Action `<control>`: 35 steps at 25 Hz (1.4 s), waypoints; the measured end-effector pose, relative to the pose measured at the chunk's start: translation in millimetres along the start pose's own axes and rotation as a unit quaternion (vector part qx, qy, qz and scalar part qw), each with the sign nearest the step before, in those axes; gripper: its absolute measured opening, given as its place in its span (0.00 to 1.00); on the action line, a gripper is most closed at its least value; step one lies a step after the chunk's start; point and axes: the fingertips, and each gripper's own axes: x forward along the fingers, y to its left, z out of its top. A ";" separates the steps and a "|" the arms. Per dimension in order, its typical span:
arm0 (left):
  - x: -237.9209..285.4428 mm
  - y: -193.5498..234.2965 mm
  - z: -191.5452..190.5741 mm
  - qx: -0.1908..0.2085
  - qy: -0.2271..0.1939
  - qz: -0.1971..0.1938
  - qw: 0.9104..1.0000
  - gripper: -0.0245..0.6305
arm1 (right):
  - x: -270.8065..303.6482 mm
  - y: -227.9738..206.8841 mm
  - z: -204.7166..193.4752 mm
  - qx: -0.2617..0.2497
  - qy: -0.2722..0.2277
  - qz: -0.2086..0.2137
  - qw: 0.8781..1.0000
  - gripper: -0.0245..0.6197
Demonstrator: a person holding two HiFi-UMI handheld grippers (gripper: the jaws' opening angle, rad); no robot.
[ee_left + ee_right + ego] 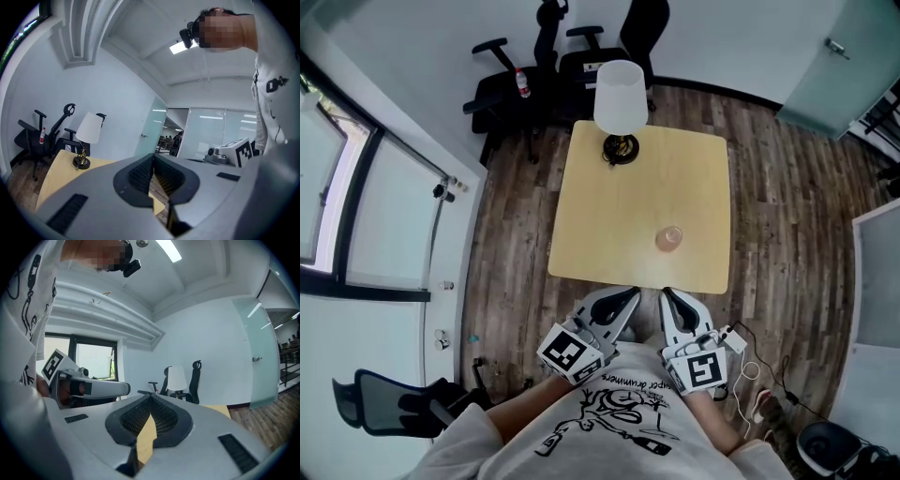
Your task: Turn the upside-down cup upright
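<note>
A small clear, pinkish cup [668, 238] stands on the light wooden table [609, 216], toward its near right part. I cannot tell from here which end of it is up. Both grippers hover side by side just short of the table's near edge, held close to the person's body. My left gripper [632, 295] is shut with nothing in it, its jaws meeting at the tip [153, 157]. My right gripper [667, 294] is shut and empty too, with its tip [151, 397] pointing along the table. Neither gripper view shows the cup.
A white-shaded lamp [621, 101] on a dark base stands at the table's far edge. Black office chairs [534, 80] crowd behind it. White cables [755, 375] lie on the wood floor at the right. A window wall [356, 187] runs along the left.
</note>
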 end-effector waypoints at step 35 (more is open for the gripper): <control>89.2 8.2 -10.9 0.010 0.022 0.008 1.000 0.05 | 12.1 -84.1 -10.0 -0.019 0.039 0.018 0.999 0.08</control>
